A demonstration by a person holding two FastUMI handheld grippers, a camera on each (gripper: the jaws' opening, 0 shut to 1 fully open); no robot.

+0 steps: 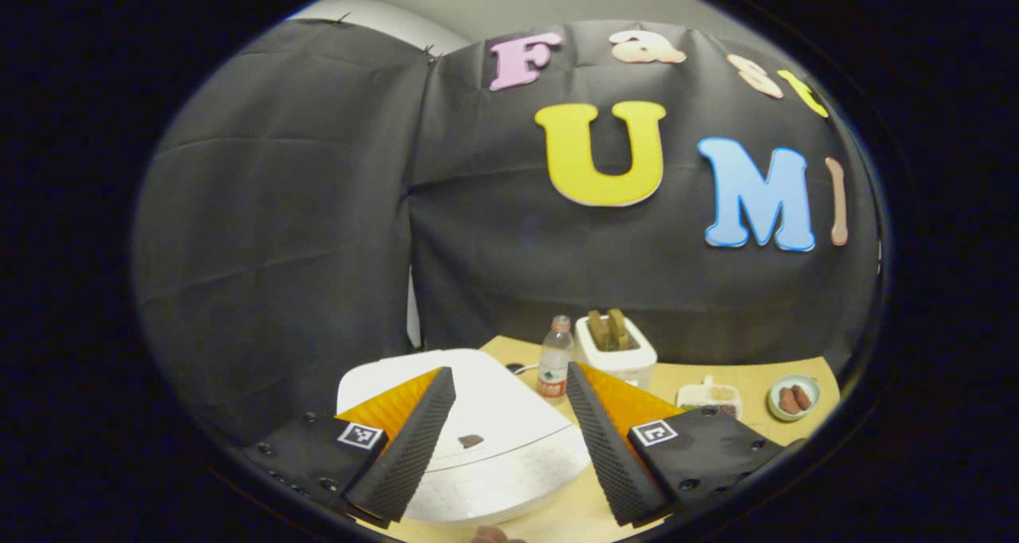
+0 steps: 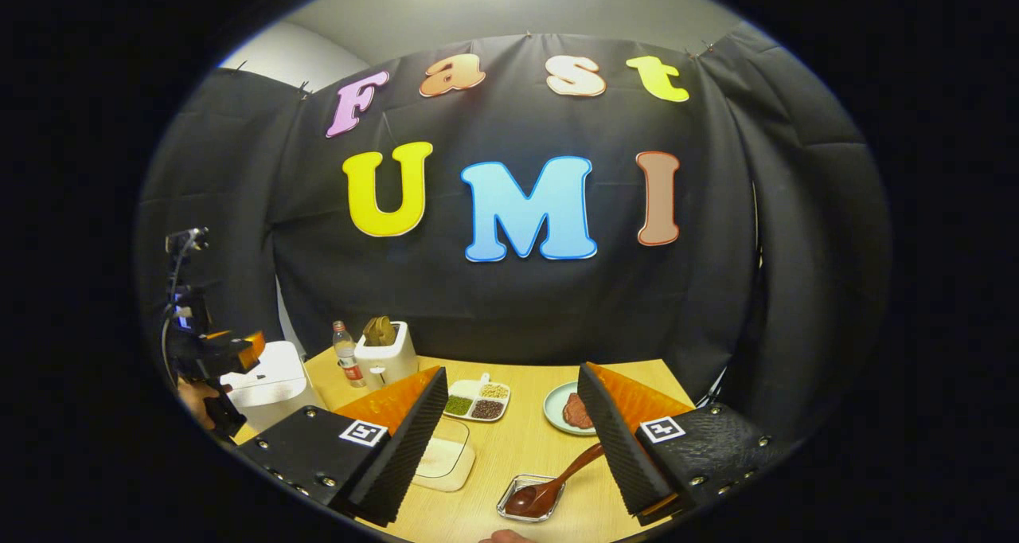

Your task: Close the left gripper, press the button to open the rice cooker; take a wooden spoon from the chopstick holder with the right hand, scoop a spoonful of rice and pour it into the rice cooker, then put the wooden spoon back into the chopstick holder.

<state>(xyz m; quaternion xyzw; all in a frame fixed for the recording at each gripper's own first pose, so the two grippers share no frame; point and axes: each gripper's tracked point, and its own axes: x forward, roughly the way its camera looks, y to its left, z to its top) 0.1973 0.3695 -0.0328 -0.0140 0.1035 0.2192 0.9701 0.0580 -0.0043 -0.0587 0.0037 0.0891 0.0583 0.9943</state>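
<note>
- Ribbed, wedge-shaped fingers of the left gripper (image 1: 509, 439) stand wide apart above the rice cooker (image 1: 486, 439), a smooth white rounded box with its lid down and a small dark button on top.
- Behind the rice cooker stand a plastic bottle (image 1: 555, 366) and the white chopstick holder (image 1: 614, 352).
- Right gripper (image 2: 513, 439) jaws are also apart, holding nothing; the wooden spoon (image 2: 549, 487) lies with its bowl in a small glass tray (image 2: 509, 509), right of the rice cooker.
- Bare wooden table (image 2: 517, 447) lies open between them.

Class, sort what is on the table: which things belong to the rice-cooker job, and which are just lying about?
Job: cooker; spoon; holder; clear box, likely rice.
Lying about: bottle; bean dish; meat plate.
</note>
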